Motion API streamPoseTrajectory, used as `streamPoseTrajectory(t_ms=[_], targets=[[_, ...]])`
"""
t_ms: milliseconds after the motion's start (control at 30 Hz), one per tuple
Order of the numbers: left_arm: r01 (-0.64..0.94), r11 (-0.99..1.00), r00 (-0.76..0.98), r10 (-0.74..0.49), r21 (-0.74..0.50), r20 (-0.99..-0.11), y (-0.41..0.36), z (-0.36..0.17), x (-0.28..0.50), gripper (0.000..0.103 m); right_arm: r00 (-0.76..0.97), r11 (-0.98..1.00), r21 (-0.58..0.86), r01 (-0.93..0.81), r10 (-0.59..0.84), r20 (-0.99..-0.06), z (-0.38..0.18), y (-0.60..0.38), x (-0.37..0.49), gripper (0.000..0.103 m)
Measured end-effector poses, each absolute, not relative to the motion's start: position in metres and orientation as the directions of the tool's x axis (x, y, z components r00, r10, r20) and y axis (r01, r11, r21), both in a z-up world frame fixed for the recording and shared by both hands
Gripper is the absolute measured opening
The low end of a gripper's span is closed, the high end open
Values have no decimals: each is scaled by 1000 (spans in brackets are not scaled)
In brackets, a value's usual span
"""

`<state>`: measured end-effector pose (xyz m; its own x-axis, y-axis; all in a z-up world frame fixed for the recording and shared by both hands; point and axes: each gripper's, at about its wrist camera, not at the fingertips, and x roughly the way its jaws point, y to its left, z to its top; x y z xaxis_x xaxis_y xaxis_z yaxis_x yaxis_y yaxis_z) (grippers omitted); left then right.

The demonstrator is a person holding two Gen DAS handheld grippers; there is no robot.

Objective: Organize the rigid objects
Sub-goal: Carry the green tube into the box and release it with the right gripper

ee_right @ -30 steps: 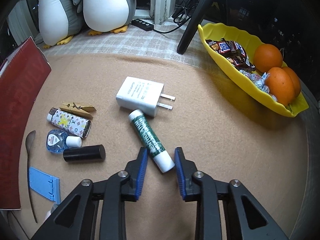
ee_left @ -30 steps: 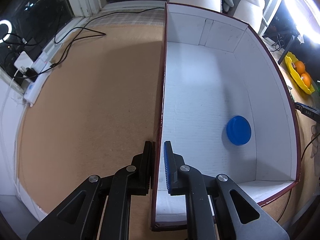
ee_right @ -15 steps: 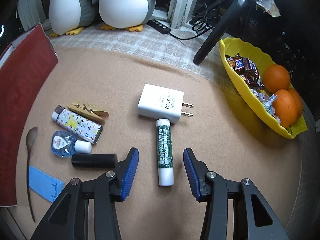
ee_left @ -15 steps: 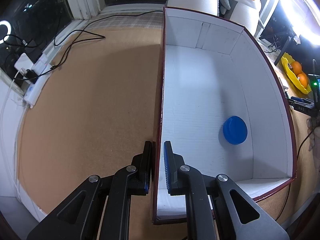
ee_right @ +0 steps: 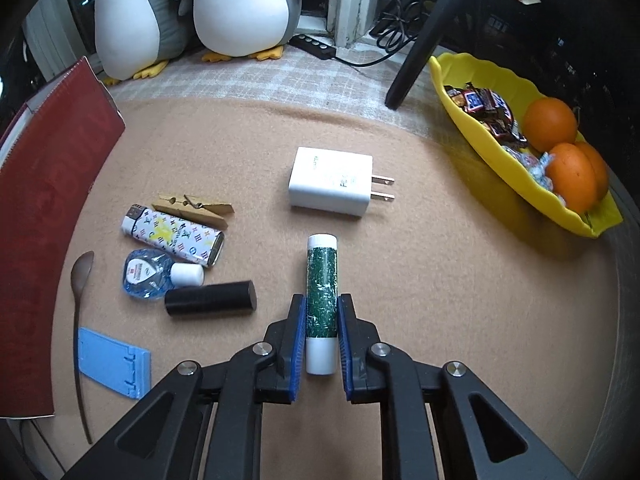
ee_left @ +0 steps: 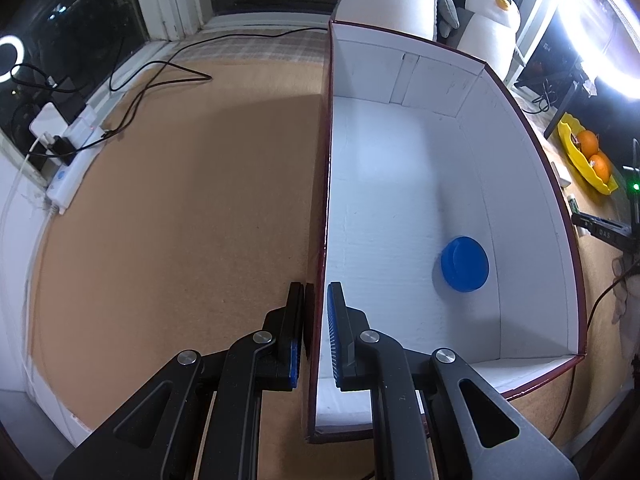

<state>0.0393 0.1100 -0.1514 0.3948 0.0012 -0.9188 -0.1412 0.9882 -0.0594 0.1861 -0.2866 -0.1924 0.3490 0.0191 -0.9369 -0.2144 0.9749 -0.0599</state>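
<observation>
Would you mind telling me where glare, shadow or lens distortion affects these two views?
Left wrist view: a ring light blows out the top right corner, the box walls bow with fisheye distortion, and a shadow crosses the mat. Right wrist view: evenly lit and sharp, corners vignetted black, the yellow tray curving at the edge.

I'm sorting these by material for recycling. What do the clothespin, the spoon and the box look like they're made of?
Clothespin: pale, matte wood, seemingly unfinished, with a wire spring. Spoon: probably metal, thin with a dull brownish sheen; could be dark wood. Box: likely cardboard, matte white inside with folded flaps, maroon outside.
</observation>
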Motion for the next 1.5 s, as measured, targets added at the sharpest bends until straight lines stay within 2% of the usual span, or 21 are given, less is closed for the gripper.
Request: streamPoseTrajectory(t_ms=[367, 733, 1000, 1467, 1500], targets=[[-130, 989, 411, -18, -78, -912, 112, -153, 37, 10, 440, 969, -2, -247, 110, -891, -131, -254, 138, 14], [-104, 991, 419, -32, -83, -907, 111, -153, 36, 10, 469, 902, 69, -425, 285, -836, -77, -153, 85, 14], [-96, 992, 427, -34, -83, -903, 112, -151, 36, 8, 415, 845, 108, -523, 363, -834, -79, -95, 66, 14], [-97, 992, 426, -30, -79, -904, 112, -152, 36, 8, 347, 805, 109, -582, 368, -862, -106, -50, 62, 14], [-98, 992, 426, -30, -79, -904, 112, -152, 36, 8, 352, 804, 105, -585, 368, -861, -106, -48, 61, 19]])
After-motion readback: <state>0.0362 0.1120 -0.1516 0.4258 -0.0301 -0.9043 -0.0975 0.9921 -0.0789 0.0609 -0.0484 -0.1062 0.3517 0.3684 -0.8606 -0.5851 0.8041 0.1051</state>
